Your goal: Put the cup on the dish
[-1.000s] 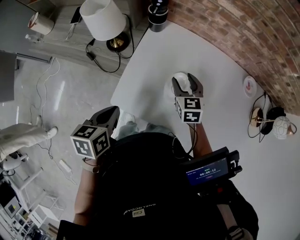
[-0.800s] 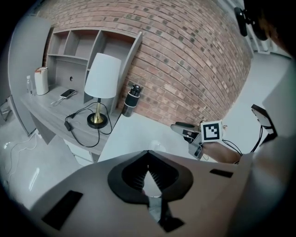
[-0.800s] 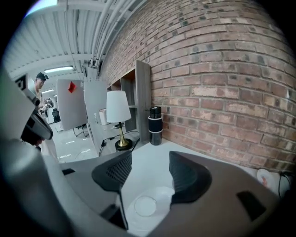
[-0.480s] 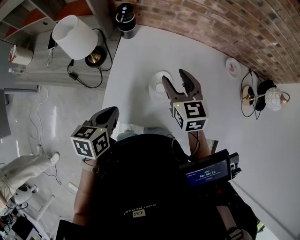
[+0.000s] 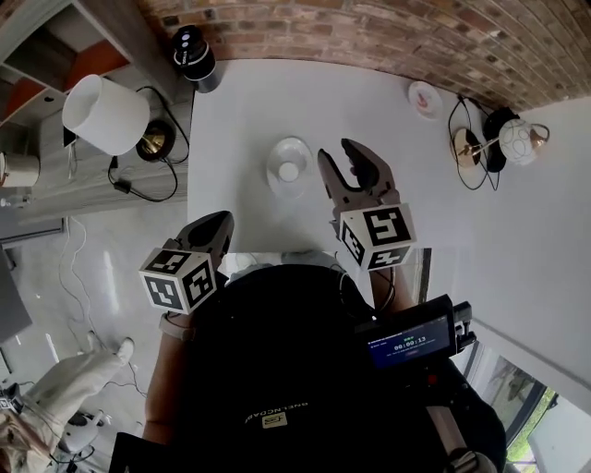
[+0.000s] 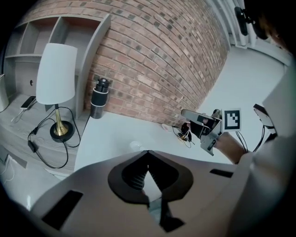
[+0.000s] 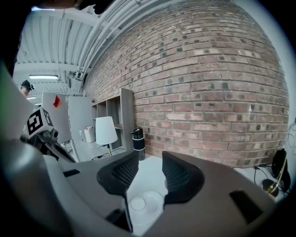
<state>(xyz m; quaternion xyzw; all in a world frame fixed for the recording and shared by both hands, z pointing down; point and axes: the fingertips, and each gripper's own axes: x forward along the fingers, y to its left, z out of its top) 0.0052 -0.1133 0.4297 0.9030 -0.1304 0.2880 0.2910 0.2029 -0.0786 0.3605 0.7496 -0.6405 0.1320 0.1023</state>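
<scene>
A small white cup [image 5: 289, 171] stands in the middle of a white dish [image 5: 288, 152] on the white table [image 5: 249, 111]. My right gripper [image 5: 340, 153] hovers just right of the dish, open and empty, touching neither. In the right gripper view the cup [image 7: 137, 203] and dish [image 7: 152, 204] lie low between the spread fingers [image 7: 121, 175], somewhat ahead of them. My left gripper [image 5: 220, 222] is held back off the table's near edge, shut on nothing. The left gripper view shows the cup [image 6: 135, 146] far ahead and the right gripper [image 6: 200, 121] beyond it.
A black flask [image 5: 194, 57] stands at the table's far left corner. A white-shaded lamp [image 5: 103, 113] with cables sits on a shelf to the left. A small plate [image 5: 425, 97] and a gold globe lamp [image 5: 503, 139] are at the far right by the brick wall [image 5: 369, 28].
My right gripper, which stood around the cup a second ago, has drawn back and to the right, leaving the cup on the dish. The head view has shifted. The left gripper kept still.
</scene>
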